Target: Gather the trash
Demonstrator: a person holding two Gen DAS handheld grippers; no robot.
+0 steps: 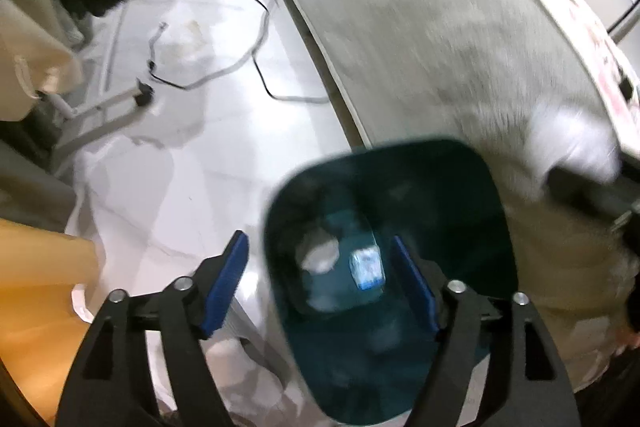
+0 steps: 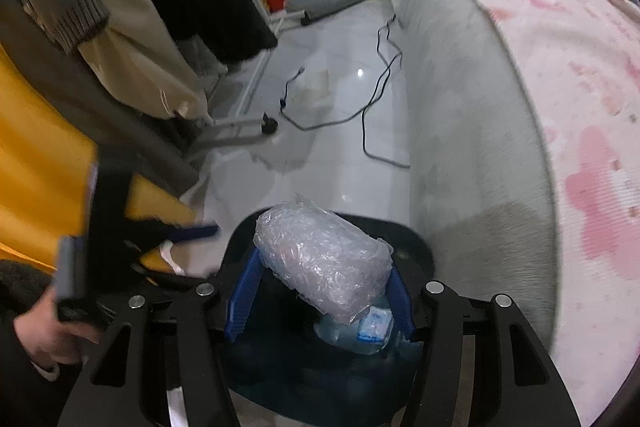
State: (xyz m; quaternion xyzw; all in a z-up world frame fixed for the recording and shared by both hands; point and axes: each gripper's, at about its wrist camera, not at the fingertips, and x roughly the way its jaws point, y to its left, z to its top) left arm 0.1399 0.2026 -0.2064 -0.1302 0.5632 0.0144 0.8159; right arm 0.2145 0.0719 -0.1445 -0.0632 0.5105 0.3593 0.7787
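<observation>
A dark teal trash bin (image 1: 460,211) stands on the floor beside the bed. Inside it lie a clear plastic bottle with a blue-white label (image 1: 366,267) and a white crumpled scrap (image 1: 320,255). My left gripper (image 1: 320,283) is open and empty, straddling the bin's near rim. My right gripper (image 2: 320,287) is shut on a roll of clear bubble wrap (image 2: 320,259) and holds it just above the bin (image 2: 412,247), over the bottle (image 2: 372,327). The left gripper shows blurred at the left of the right wrist view (image 2: 100,227).
A grey-sided bed (image 2: 460,107) with a pink sheet runs along the right. Black cables (image 2: 376,87) lie on the glossy white floor (image 2: 340,155). A clothes rack with hanging garments (image 2: 152,27) and a yellow object (image 2: 36,147) stand at the left.
</observation>
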